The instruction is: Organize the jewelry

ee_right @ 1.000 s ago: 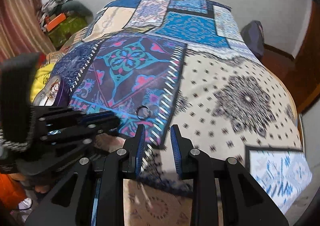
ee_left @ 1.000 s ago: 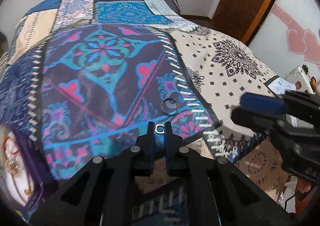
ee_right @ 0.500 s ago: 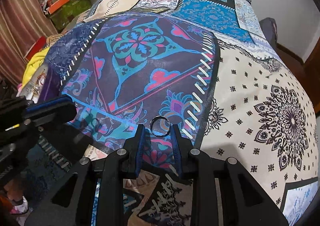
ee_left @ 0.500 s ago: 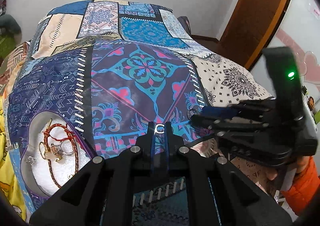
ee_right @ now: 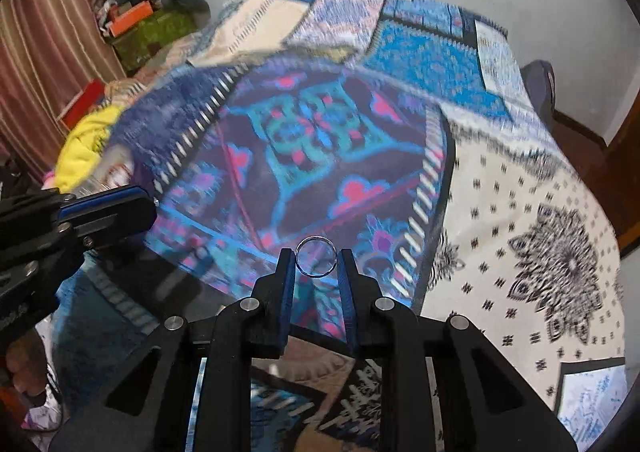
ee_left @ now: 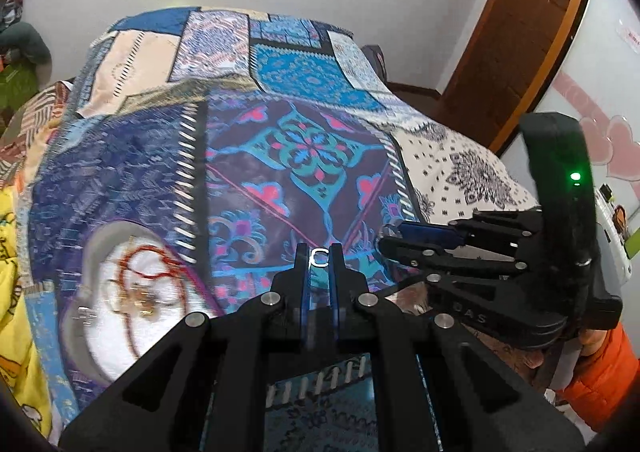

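Note:
My left gripper [ee_left: 319,252] is shut on a small silver ring [ee_left: 319,257] held at its fingertips above the patchwork bedspread. My right gripper [ee_right: 316,258] is shut on a larger silver ring [ee_right: 316,256], lifted off the bedspread. The right gripper also shows in the left wrist view [ee_left: 416,236], just right of the left fingertips. A grey-rimmed jewelry tray with white lining [ee_left: 80,344] lies at the lower left and holds a red cord bracelet [ee_left: 148,264] and small gold pieces [ee_left: 138,300]. The tray shows blurred in the right wrist view [ee_right: 116,172].
The patchwork bedspread [ee_left: 304,156] covers the bed. A yellow cloth [ee_left: 12,292] lies at the left edge. A wooden door [ee_left: 516,32] stands at the back right. Boxes and clutter [ee_right: 148,24] sit beside the curtain at the far left.
My right gripper closed on the larger ring and lifted it off the bedspread. My left gripper, still holding the small ring, swung left so the tray sits closer in view.

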The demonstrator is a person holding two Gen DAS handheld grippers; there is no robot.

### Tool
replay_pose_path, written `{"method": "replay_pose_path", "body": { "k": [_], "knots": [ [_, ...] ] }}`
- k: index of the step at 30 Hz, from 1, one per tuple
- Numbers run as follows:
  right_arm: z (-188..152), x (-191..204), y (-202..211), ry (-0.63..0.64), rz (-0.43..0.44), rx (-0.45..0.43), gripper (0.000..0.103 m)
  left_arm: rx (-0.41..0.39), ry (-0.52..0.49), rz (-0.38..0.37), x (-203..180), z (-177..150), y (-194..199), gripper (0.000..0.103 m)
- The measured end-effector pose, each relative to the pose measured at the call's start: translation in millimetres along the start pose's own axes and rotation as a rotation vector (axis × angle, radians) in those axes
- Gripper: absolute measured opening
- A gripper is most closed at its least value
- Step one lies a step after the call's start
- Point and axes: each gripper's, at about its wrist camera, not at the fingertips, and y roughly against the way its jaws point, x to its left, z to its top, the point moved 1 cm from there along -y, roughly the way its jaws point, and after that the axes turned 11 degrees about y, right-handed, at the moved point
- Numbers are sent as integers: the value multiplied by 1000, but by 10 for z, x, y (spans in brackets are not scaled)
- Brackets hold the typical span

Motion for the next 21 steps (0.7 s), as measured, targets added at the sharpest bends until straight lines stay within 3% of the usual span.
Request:
{"method": "replay_pose_path", "body": {
  "k": [14,21],
  "knots": [
    [501,484,710,62,23,-232,19,-182,79,52,517,226,832,7],
    [657,842,643,127,82,-261,19,-218,104,84,755,236,1056,7]
  ]
}}
